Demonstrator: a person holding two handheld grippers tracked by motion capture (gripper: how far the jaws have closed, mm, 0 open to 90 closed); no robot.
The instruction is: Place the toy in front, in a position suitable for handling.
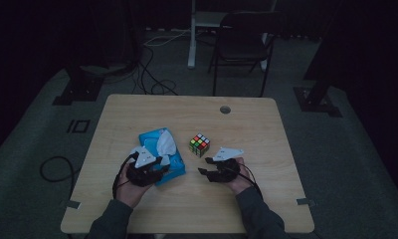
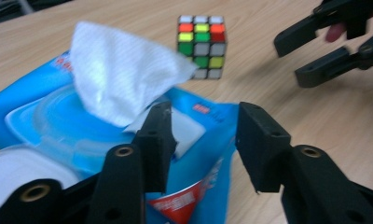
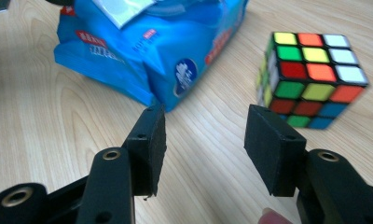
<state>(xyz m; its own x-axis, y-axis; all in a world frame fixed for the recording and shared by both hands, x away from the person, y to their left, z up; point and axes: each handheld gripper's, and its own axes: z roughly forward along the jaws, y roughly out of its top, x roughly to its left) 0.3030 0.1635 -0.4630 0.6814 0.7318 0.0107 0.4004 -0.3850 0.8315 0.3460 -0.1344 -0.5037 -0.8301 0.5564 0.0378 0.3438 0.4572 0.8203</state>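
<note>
my left gripper (image 2: 203, 135) hangs over the near end of the blue wipes pack (image 2: 49, 116), jaws spread with nothing between them. one jaw sits above the pack's clear flip lid (image 2: 58, 126); the other is over the pack's near edge, by bare wood. a white wipe (image 2: 119, 70) stands up out of the lid opening, crumpled and leaning toward the cube. in the high view the left gripper (image 1: 154, 167) overlaps the pack's near corner; i cannot tell whether it touches the pack.

my right gripper (image 3: 205, 140) is also spread and holds nothing. it sits low over the table (image 3: 58, 140), aimed at the gap between the pack (image 3: 156, 51) and the puzzle cube (image 3: 315, 74). the cube rests flat on the table, just beside the pack and apart from it, ahead of the right jaw. in the high view the cube (image 1: 199, 144) lies near the table's middle, right of the pack (image 1: 159, 154), with the right gripper (image 1: 207, 167) near it.
</note>
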